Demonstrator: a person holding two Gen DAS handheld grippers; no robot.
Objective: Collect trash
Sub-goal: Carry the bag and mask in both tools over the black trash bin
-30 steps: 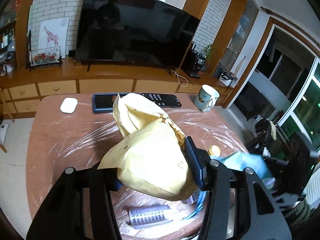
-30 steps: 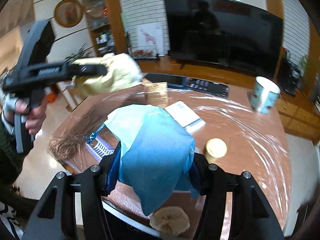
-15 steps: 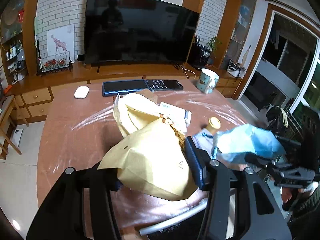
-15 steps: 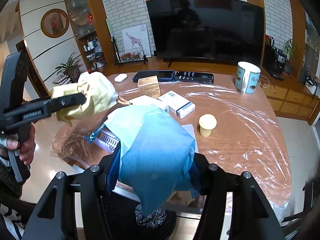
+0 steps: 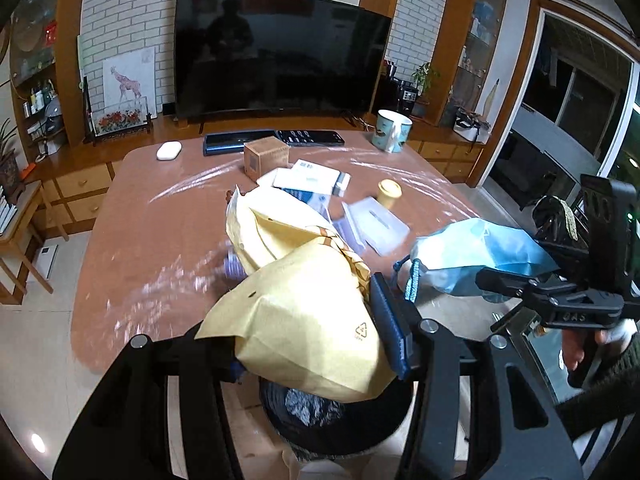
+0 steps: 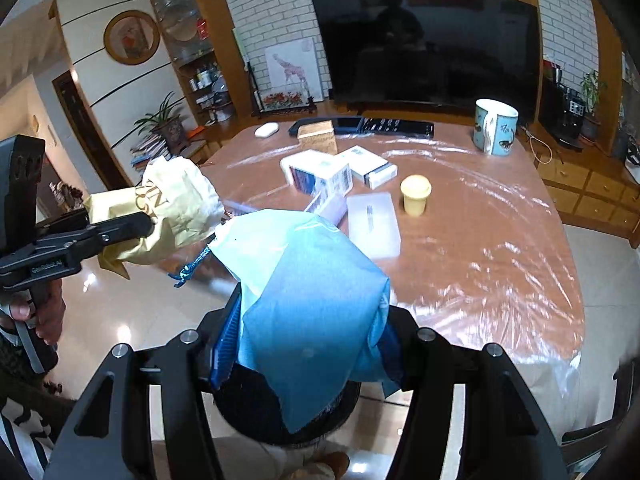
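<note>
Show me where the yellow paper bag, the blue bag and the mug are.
yellow paper bag (image 5: 304, 320), left wrist view, front face.
blue bag (image 6: 312, 312), right wrist view, middle.
mug (image 6: 496, 128), right wrist view, side.

My left camera sits just behind my left fingers (image 5: 400, 336) and looks forward and down along them, past the near edge of the bench (image 5: 132, 216) toward the television (image 5: 280, 52) on the far wall. My right camera rides the same way behind my right fingers (image 6: 224, 344), tilted down alike, from a spot further right. Both are close to what they grip, which fills the lower middle of each picture. They share the bench top, the mug (image 5: 392, 131), the cardboard box (image 6: 318, 136) and the television. Each also catches the other tool: mine on the right at the left camera's right edge, mine on the left at the right camera's left edge.
</note>
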